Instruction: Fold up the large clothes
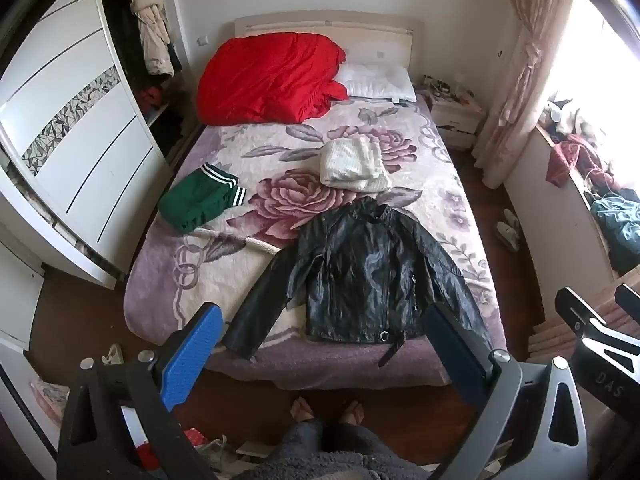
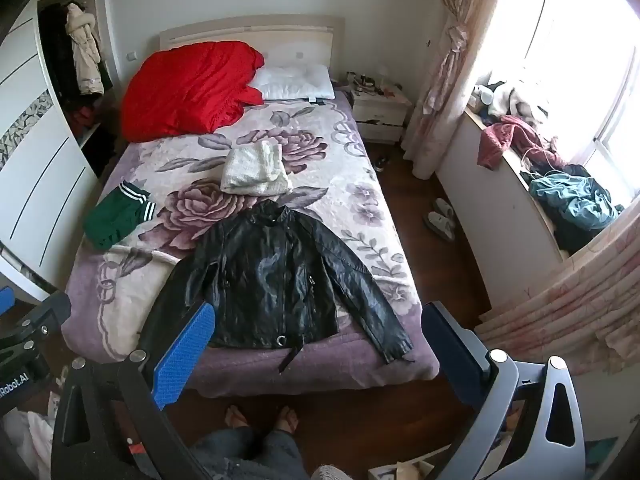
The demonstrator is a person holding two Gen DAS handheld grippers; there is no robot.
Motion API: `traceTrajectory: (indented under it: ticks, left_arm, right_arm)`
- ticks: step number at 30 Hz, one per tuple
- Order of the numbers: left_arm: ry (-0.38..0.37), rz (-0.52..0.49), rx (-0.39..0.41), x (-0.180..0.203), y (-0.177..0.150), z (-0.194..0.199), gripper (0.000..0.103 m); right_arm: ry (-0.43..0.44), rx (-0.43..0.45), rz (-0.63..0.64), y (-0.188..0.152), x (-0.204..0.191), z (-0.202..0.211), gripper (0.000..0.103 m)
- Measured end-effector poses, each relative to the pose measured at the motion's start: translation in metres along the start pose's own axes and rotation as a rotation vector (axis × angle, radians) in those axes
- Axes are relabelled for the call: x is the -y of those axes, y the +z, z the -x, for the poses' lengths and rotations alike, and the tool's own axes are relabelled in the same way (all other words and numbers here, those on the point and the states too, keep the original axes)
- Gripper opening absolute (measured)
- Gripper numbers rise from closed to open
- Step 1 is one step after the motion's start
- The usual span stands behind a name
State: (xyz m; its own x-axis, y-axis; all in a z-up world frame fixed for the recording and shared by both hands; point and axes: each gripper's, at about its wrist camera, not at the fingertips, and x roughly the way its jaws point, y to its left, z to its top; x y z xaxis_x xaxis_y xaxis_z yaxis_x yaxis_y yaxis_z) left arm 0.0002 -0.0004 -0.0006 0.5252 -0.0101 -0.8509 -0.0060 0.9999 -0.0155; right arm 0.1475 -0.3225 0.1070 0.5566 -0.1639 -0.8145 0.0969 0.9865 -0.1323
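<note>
- Two grippers hang above the foot of the bed point(image 1: 160, 280): the left gripper point(image 1: 324, 344) and the right gripper point(image 2: 316, 344), each with its fingers spread wide and nothing between them.
- The black leather jacket point(image 1: 360, 272) lies spread flat, front up, sleeves angled outward, at the near end of the flowered blanket.
- A folded white sweater point(image 1: 354, 166) sits just beyond the collar; folded green pants point(image 1: 198, 202) with white stripes lie toward the left edge.
- Readable writing: "DAS" on the other gripper's frame in the left view, "Robot.AI" in the right view.
- A red quilt point(image 1: 268, 80) and white pillow point(image 1: 378, 82) lie at the headboard.
</note>
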Motion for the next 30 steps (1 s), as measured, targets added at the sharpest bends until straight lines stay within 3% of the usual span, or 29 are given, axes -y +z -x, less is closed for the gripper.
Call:
traceTrajectory:
  ticks: [13, 30]
  left_arm:
    - [0.004, 0.001, 0.016, 0.000, -0.001, 0.000, 0.103]
    - [0.007, 0.000, 0.024, -0.003, 0.027, 0.011, 0.103]
  right_arm:
    - [0.007, 0.013, -0.004, 0.001, 0.000, 0.003, 0.103]
    - [0.011, 0.019, -0.005, 0.014, -0.010, 0.010, 0.103]
